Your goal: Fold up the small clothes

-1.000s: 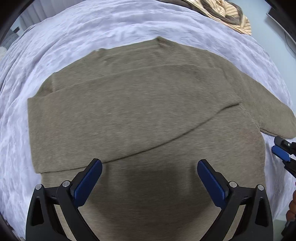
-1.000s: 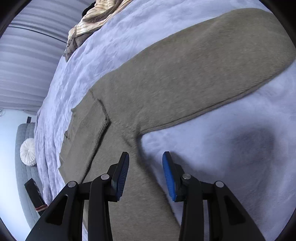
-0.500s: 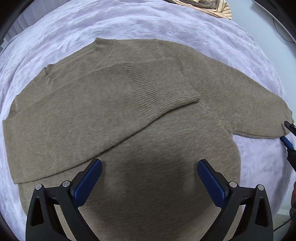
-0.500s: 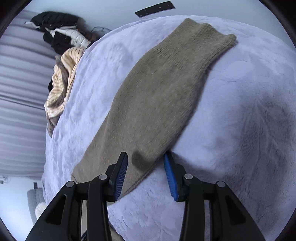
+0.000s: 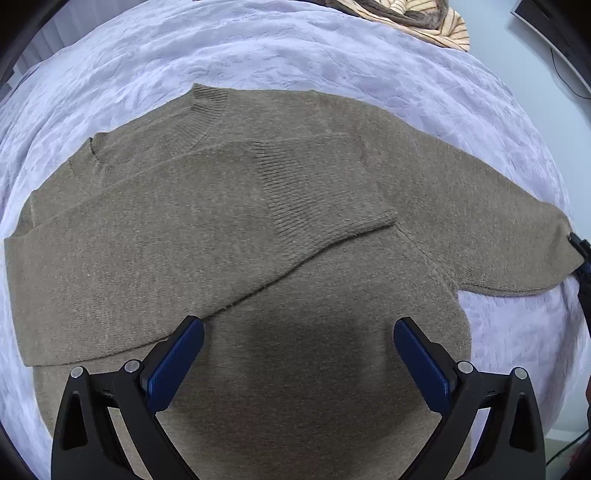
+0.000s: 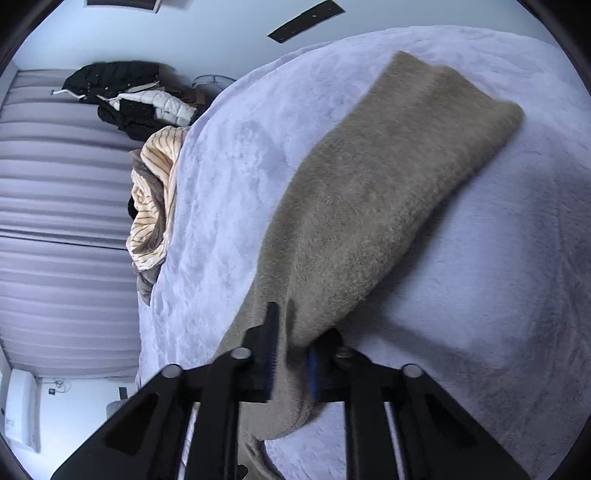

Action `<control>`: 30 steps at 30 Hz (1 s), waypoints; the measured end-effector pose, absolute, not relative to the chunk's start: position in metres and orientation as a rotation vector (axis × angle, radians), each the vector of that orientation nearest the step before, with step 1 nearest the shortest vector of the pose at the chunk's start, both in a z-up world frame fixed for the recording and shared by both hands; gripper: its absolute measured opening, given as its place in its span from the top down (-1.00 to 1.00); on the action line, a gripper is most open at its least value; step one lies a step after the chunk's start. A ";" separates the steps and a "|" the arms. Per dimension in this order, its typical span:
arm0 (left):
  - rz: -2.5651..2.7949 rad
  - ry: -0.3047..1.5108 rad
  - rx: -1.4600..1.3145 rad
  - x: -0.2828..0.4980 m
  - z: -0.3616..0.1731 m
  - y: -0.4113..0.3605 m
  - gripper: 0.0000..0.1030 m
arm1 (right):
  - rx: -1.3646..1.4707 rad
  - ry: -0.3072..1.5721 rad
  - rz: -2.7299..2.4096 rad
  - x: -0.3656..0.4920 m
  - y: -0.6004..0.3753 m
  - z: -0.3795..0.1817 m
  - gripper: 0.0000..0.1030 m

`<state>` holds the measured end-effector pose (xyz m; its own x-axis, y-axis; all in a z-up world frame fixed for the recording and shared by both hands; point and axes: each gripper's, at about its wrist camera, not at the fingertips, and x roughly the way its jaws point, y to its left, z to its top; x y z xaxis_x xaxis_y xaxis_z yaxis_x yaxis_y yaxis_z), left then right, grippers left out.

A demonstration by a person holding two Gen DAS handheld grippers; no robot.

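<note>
Here, one brown knitted sweater (image 5: pixel 280 258) is spread flat on the pale lavender bedspread (image 5: pixel 295 48), directly beneath and ahead of the left gripper (image 5: pixel 299 354), so that its panels can be folded over one another. Of its two sleeves, one sleeve (image 5: pixel 229 221) is already laid across the chest ahead of the left gripper's fingers, the ribbed cuff (image 5: pixel 317 188) ending near the middle; the other sleeve (image 6: pixel 388 192) is stretched out straight ahead of the right gripper (image 6: pixel 291 354), off the body of the garment, presumably because it is the next part to be brought inward. The right gripper's jaws are closing, and the sleeve's edge is seen between the blue pads, pinched near the underarm side; the view is blurred, yet a grasp on the fabric seems formed. The left gripper is held released above the torso, its jaws standing wide with nothing between them, probably kept clear until a hold is needed. Beyond the sweater, at the far edge of the bed, one heap of striped cream clothing (image 5: pixel 417 18) is left, and a pile of dark and white jackets (image 6: pixel 125 99) is seen further off.
</note>
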<state>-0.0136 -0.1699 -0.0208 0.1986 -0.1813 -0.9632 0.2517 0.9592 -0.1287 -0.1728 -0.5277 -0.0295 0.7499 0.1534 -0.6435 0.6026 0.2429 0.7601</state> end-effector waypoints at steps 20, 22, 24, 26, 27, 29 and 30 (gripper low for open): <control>-0.017 1.243 -0.122 -0.018 -0.010 0.064 -1.00 | 0.565 0.943 0.452 0.028 -0.208 0.060 0.83; 0.014 1.253 -0.158 -0.022 -0.015 0.079 -1.00 | 0.516 1.027 0.491 0.035 -0.166 0.039 0.83; 0.054 1.254 -0.183 -0.027 -0.022 0.088 -1.00 | 0.459 1.123 0.500 0.037 -0.133 0.012 0.81; 0.083 1.253 -0.205 -0.031 -0.025 0.099 -1.00 | 0.424 1.216 0.489 0.038 -0.115 -0.013 0.75; 0.090 1.253 -0.215 -0.033 -0.026 0.102 -1.00 | 0.404 1.279 0.452 0.033 -0.109 -0.029 0.75; 0.100 1.254 -0.239 -0.037 -0.030 0.115 -1.00 | 0.449 1.327 0.408 0.025 -0.115 -0.045 0.75; 0.101 1.254 -0.253 -0.040 -0.032 0.119 -1.00 | 0.505 1.318 0.402 0.023 -0.122 -0.047 0.66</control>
